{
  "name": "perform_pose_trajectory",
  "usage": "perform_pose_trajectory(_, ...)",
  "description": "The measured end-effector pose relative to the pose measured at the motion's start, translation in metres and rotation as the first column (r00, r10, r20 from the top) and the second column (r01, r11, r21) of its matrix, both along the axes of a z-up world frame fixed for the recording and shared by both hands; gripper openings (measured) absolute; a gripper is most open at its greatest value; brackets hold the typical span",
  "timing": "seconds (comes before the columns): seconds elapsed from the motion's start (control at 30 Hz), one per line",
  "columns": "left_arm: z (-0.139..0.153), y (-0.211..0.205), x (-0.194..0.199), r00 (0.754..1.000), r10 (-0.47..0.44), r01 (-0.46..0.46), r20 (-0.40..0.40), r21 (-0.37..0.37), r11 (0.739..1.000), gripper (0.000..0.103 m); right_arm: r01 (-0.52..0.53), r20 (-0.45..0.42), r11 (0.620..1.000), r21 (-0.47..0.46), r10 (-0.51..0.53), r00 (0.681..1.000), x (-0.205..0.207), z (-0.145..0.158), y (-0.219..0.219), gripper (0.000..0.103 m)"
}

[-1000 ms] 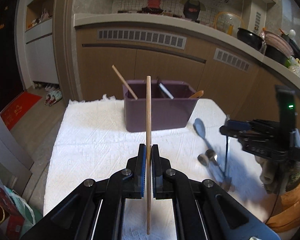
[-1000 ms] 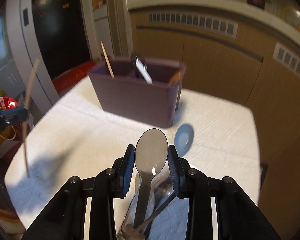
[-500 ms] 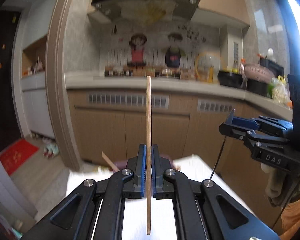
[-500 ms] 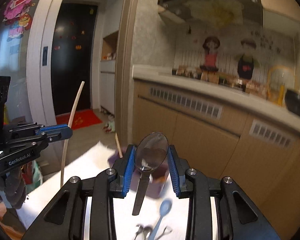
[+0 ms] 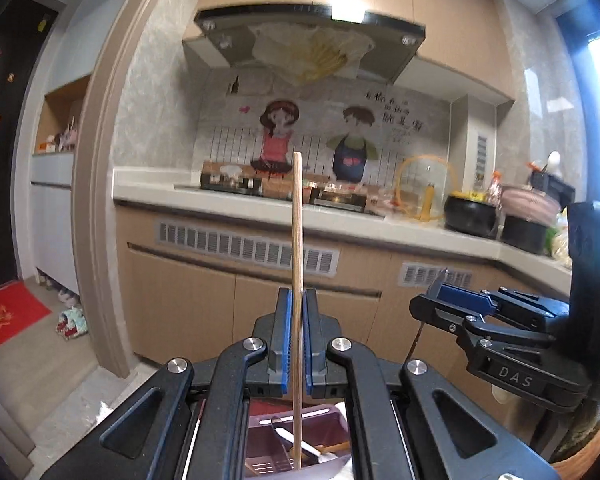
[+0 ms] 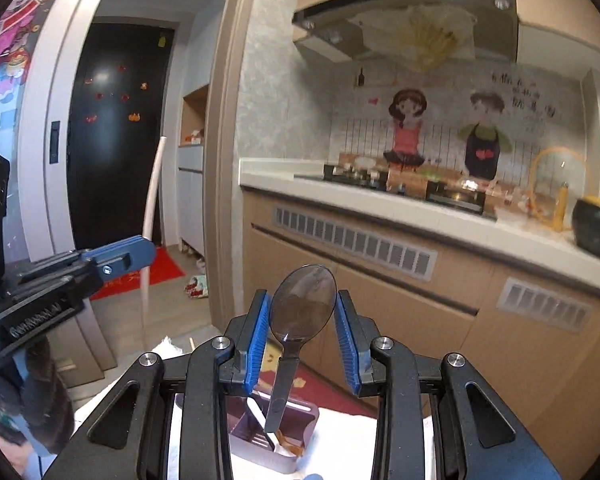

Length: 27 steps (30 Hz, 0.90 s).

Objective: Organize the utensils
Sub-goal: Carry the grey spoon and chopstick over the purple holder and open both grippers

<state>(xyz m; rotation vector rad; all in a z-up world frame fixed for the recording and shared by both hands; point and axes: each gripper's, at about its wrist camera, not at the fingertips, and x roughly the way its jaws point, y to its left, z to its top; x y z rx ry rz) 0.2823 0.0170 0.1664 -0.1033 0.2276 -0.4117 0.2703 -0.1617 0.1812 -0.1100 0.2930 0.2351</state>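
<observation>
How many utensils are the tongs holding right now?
2. A wooden chopstick stands upright, clamped in the left tongs; a metal spoon sits bowl-up in the right tongs. More utensils sit in the purple caddy below, partly hidden.

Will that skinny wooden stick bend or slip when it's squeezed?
The chopstick looks straight and stiff in the shut left gripper, so it probably won't bend. Being thin, smooth and held near its lower half, it might pivot or slide if bumped.
</observation>
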Motion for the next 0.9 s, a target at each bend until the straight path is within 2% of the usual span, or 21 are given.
perform_pose_trajectory(0.23, -0.054, 0.004, 0.048, 0.996, 0.0, -0.001, -0.094, -0.012, 1.0, 0.003, 0.002, -0.112, 1.0, 0.007, -0.002, 0.994, 0.055, -0.064, 0.0, 0.034)
perform_pose_trajectory(0.43, -0.095, 0.003, 0.071, 0.988, 0.026, -0.019, -0.155, 0.048, 0.999, 0.003, 0.006, -0.169, 1.0, -0.022, -0.009, 0.986, 0.082, -0.113, 0.006, 0.034)
perform_pose_trajectory(0.57, -0.118, 0.003, 0.084, 0.976, 0.045, -0.031, -0.213, 0.066, 0.997, 0.003, -0.013, -0.243, 1.0, -0.007, 0.011, 0.97, 0.095, -0.14, 0.011, 0.034)
perform_pose_trajectory(0.67, -0.136, 0.003, 0.089, 0.961, 0.055, -0.034, -0.272, 0.082, 0.996, 0.003, -0.031, -0.297, 1.0, 0.004, 0.03, 0.955, 0.101, -0.158, 0.014, 0.034)
perform_pose_trajectory(0.83, -0.169, 0.009, 0.101, 0.9, 0.059, -0.033, -0.432, 0.069, 0.997, 0.003, -0.033, -0.36, 0.999, 0.014, 0.036, 0.932, 0.107, -0.178, 0.017, 0.034)
perform_pose_trajectory(0.9, -0.174, 0.013, 0.099, 0.89, 0.076, -0.053, -0.45, 0.065, 0.996, 0.004, -0.016, -0.372, 1.0, 0.008, 0.018, 0.928, 0.108, -0.185, 0.015, 0.034)
